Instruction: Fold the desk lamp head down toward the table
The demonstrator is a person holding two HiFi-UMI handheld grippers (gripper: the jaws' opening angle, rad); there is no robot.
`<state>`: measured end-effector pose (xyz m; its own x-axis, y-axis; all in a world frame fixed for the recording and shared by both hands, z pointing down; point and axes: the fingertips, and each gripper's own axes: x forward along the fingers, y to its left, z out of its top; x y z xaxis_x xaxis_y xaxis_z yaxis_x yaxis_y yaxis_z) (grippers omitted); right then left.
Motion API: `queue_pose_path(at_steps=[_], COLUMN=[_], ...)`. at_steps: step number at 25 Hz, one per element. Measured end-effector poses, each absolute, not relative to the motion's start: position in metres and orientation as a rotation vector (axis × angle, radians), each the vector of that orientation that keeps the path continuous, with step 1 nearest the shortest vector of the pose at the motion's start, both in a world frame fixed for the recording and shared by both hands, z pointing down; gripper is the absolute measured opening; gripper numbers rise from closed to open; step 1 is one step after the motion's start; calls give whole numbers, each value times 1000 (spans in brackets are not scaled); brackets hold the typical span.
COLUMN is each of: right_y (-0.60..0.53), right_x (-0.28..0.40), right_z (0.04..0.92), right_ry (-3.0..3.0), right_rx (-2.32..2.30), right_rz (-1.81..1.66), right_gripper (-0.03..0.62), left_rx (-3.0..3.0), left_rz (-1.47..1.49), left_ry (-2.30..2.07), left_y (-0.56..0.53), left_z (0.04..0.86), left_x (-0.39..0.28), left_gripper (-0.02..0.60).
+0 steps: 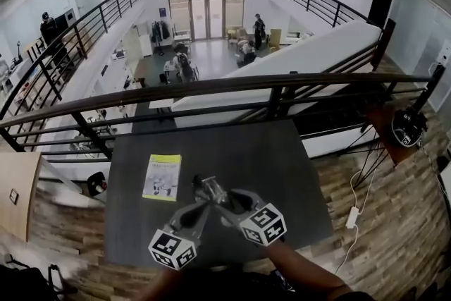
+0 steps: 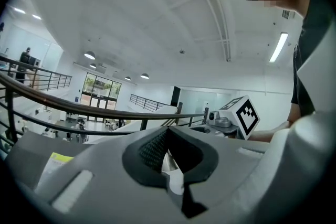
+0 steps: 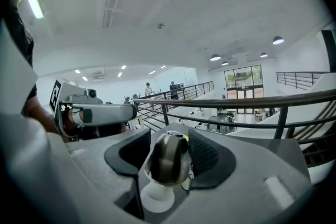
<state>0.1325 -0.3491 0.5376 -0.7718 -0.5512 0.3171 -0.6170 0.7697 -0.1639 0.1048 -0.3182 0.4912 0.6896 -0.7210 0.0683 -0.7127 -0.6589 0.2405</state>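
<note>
A small desk lamp (image 1: pixel 209 186) stands near the front of the dark table (image 1: pixel 275 158), between my two grippers. In the right gripper view its rounded metallic head (image 3: pixel 167 160) sits over a white base (image 3: pixel 156 198), between the jaws of my right gripper (image 3: pixel 169 153). Those jaws stand wide open and the pads (image 3: pixel 206 155) do not touch the lamp. My left gripper (image 2: pixel 169 152) points level from the other side. Its jaws are nearly together, with a white part of the lamp (image 2: pixel 172 168) pinched between them. From the head camera, my left gripper (image 1: pixel 199 192) and right gripper (image 1: pixel 222 199) meet at the lamp.
A yellow-green booklet (image 1: pixel 162 177) lies on the table left of the lamp. A dark railing (image 1: pixel 211 88) runs behind the table's far edge, above a drop to a lower floor. A tripod with a device (image 1: pixel 407 129) stands at the right, and a white adapter (image 1: pixel 352 217) lies on the wooden floor.
</note>
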Motion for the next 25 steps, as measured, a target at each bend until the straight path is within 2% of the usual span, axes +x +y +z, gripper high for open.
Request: queue_pose_path(at_steps=[25], right_y=[-311], right_x=[142], right_z=[589], right_ry=[-2537], right_rx=[816], right_rz=[275], right_gripper=[204], left_rx=[2632], left_rz=[1], left_ry=[-1163], left_y=[-316], left_z=[519], left_x=[102], left_gripper=[2])
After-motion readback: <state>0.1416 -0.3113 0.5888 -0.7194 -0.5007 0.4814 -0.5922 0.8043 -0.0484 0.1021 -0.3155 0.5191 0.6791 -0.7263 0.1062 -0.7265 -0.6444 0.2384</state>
